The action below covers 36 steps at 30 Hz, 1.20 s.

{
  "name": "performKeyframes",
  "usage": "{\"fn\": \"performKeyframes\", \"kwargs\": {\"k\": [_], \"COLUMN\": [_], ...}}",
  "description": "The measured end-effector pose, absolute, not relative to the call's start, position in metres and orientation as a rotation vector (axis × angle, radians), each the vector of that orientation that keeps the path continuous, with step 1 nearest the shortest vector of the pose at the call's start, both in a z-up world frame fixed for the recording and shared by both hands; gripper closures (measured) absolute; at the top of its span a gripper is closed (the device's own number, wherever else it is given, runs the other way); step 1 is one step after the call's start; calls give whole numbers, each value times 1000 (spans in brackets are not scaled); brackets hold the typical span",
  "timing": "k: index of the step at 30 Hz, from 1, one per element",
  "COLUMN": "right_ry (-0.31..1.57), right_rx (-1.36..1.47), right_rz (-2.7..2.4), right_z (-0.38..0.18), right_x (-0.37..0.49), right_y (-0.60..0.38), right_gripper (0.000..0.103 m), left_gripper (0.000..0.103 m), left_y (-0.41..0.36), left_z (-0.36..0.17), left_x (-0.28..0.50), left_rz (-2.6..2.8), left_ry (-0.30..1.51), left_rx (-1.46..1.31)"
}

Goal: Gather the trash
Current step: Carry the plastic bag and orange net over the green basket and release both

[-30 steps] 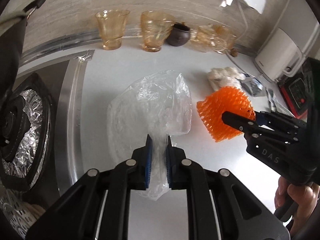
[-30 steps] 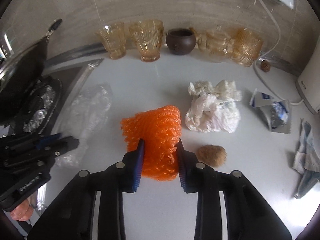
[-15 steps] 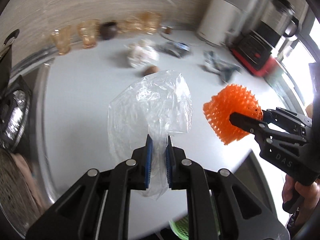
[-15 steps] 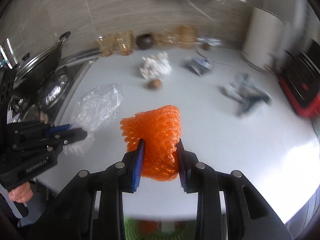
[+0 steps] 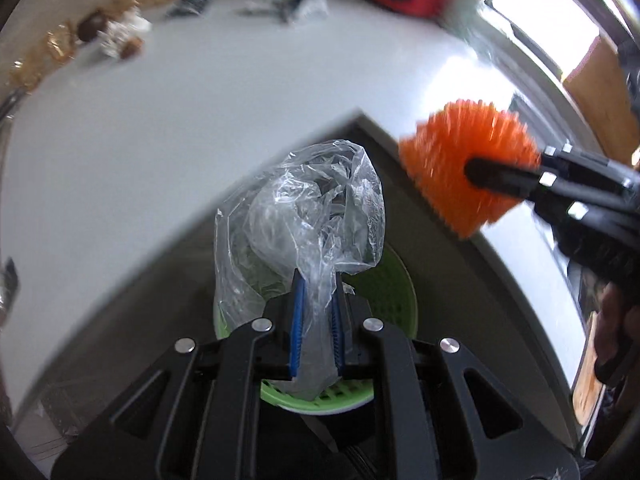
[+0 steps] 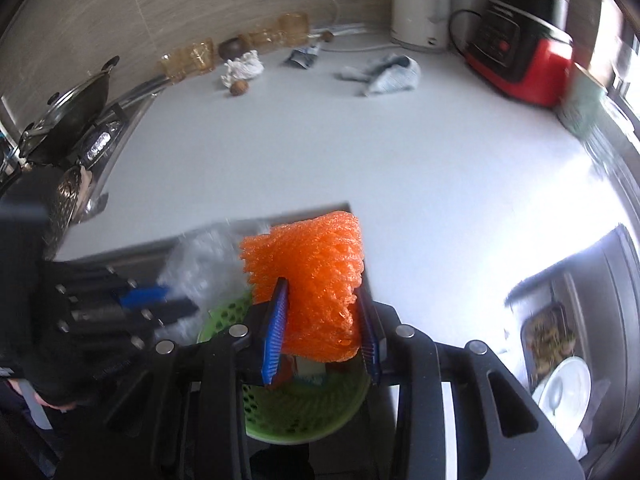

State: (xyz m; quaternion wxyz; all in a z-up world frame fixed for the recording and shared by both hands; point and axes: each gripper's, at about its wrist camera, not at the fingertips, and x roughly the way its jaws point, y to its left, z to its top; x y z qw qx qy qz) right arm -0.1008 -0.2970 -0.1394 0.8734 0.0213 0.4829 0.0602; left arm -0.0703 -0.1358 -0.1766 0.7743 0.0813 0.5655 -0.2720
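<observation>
My left gripper [image 5: 316,320] is shut on a crumpled clear plastic bag [image 5: 316,208] and holds it above a green perforated trash basket [image 5: 394,292] below the counter's corner. My right gripper [image 6: 320,328] is shut on an orange foam net [image 6: 308,276] and holds it over the same basket [image 6: 272,416]. The orange net also shows in the left wrist view [image 5: 468,160], to the right of the bag. The left gripper and bag show at the left of the right wrist view [image 6: 196,276].
On the white counter [image 6: 340,152] lie a white crumpled tissue [image 6: 242,68], a brown ball [image 6: 239,87], a foil wrapper [image 6: 302,56] and a grey cloth [image 6: 384,74]. Amber glasses [image 6: 192,60], a wok [image 6: 68,120], a white kettle [image 6: 420,4] and a red cooker [image 6: 520,52] stand around.
Both grippers have pulled back from the counter with their loads and now hang past its corner, over the green basket. The counter items have receded.
</observation>
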Motion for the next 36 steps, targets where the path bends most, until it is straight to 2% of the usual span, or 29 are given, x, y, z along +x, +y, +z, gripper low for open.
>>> {"fn": "performKeyframes", "kwargs": {"k": [3,6,8,10,20,27,36], "right_ry": [999,990,987,986,975,978,1016], "right_rx": [57,68,73,75,77,69,18], "right_rz": [124,127,130,135,170,172,186], "right_z": [-140,-140,-141,-142,-142,-143,-157], "right_x": [-115,-124,-129,-134,-141,-143,-139], "right_y": [-307,-315,-318,-320,-315,-313,-297], "right_gripper": [69,68,68,68,67,66,65], "left_gripper": [91,84,70,62,48,43,28], "left_y": [-149,-155,-155,-157,-157,-159,-128], "left_z": [-184,-185,-184,-181,-170,-161,-139], "left_x": [-86,-93,-94,-97,-108,-110,-109], "left_rz": [-609,-605,-595,-574,-560,-540,-426], "left_ry": [1243,1254,1257,1246,1209,1181,1104], "left_rx": [199,200,194,199,216,217,194]}}
